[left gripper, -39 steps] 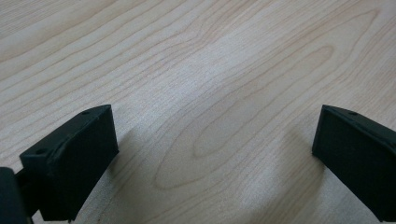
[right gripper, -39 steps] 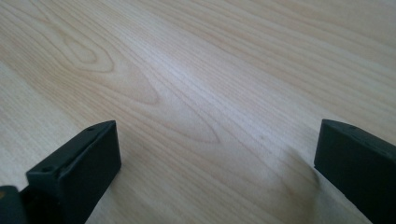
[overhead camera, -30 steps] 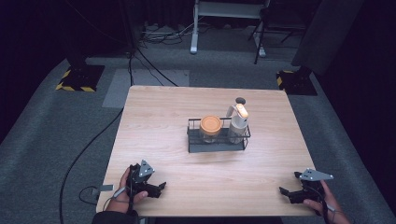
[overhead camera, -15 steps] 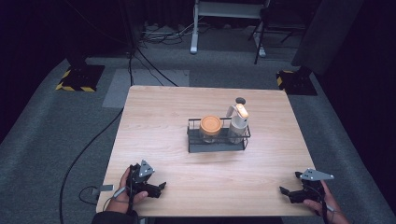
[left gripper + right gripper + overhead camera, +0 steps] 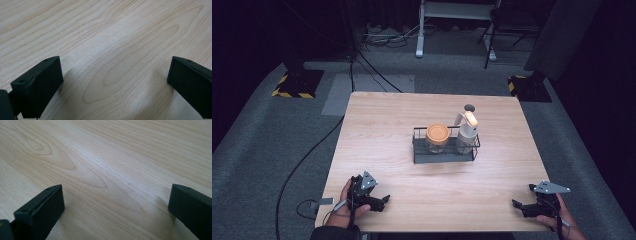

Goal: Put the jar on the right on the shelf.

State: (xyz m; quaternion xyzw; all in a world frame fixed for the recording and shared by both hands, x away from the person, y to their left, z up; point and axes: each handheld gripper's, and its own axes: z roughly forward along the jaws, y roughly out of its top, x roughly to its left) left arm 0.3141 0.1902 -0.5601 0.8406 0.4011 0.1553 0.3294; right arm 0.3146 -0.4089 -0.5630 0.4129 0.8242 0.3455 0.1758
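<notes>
A black wire rack [image 5: 444,154] stands at the middle of the wooden table [image 5: 382,125]. It holds a jar with an orange lid [image 5: 437,134] and a pale bottle with an orange top [image 5: 467,131]. My left gripper [image 5: 384,201] rests open near the front left edge, held by a hand [image 5: 343,205]. My right gripper [image 5: 516,205] rests open near the front right edge. In the left gripper view the jaws stand wide apart over bare wood [image 5: 112,62]. The right gripper view shows the same, with bare wood [image 5: 112,180] between the jaws.
The table stands on grey carpet [image 5: 272,140]. Cables [image 5: 307,155] run along the floor at the left. A white stand [image 5: 452,20] and dark equipment bases [image 5: 297,82] sit beyond the far edge.
</notes>
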